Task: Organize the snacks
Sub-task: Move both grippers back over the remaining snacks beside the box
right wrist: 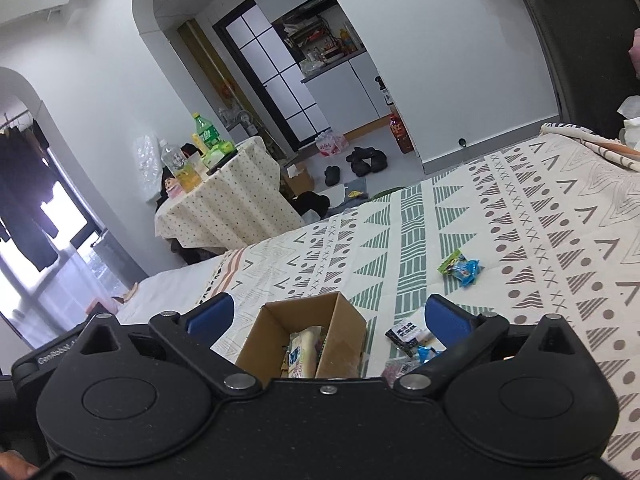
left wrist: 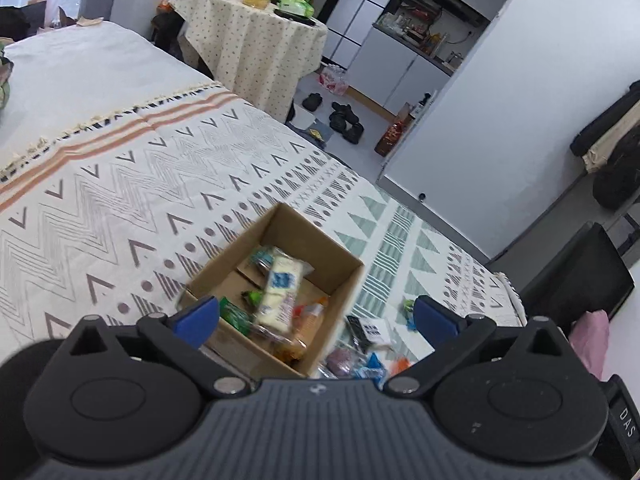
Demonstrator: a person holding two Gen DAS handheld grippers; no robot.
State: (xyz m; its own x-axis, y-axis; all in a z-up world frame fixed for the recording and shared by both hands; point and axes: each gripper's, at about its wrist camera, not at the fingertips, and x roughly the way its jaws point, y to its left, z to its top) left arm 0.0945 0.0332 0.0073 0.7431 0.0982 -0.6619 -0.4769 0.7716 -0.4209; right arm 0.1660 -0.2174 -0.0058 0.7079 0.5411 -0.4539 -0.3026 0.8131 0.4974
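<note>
Both grippers, left (left wrist: 316, 316) and right (right wrist: 326, 316), hang with jaws spread wide and nothing between them, above the box (left wrist: 344, 280) on the bedspread (left wrist: 120, 200). Several snacks already lie inside; the long white pack (left wrist: 278, 292) runs from 12 to 6 o'clock in the left view. Loose packets (left wrist: 372, 362) remain at the box's 4 o'clock, and a blue one (right wrist: 464, 270) sits well apart at 2 o'clock in the right view. Risk: a low sweep could clip the light box and shove it, or a crinkly packet could slip from a shallow pinch.
</note>
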